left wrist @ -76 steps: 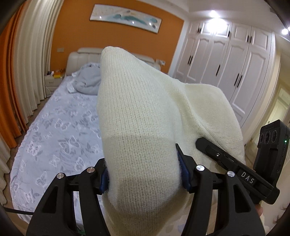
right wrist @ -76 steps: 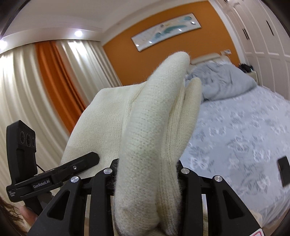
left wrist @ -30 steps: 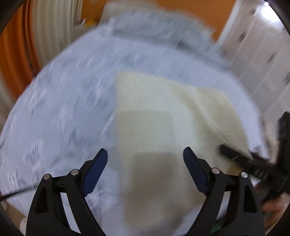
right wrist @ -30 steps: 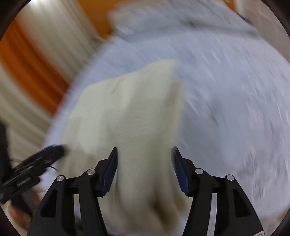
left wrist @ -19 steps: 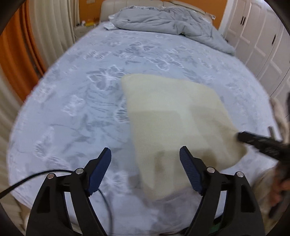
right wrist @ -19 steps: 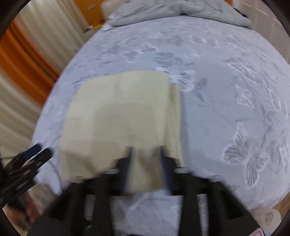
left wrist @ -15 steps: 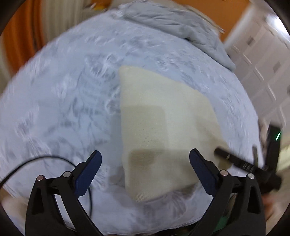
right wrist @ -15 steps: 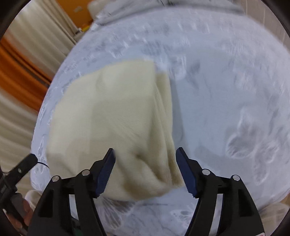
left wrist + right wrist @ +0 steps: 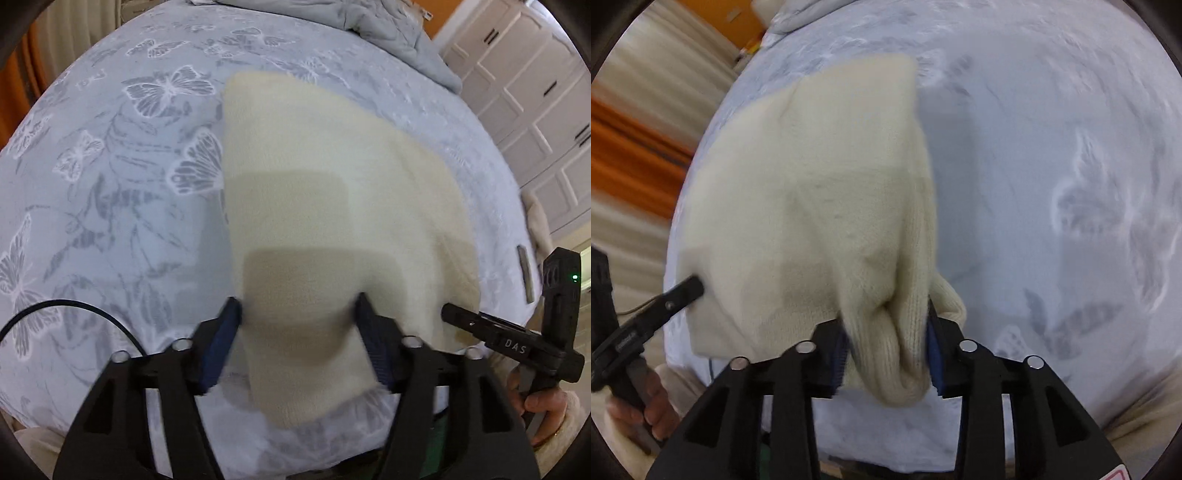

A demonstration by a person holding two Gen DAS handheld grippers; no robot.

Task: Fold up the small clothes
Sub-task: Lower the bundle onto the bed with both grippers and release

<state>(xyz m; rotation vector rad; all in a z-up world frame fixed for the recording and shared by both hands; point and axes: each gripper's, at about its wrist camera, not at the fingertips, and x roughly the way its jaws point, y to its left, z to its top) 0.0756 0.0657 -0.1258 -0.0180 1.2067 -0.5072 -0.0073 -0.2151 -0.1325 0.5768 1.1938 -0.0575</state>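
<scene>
cream knit [image 9: 332, 206] near bed edge; both hand-held grippers just closed, gripping it.

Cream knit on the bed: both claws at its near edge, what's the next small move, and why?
Probably lift the near edge and carry it toward the far edge. Both claws have just been closing: left claw and right claw pinch the cream knit, which lies flat on the butterfly bedspread.

Knit garment [image 9: 332, 192] on bed [image 9: 110, 184], duvet [image 9: 388, 26] behind it
</scene>
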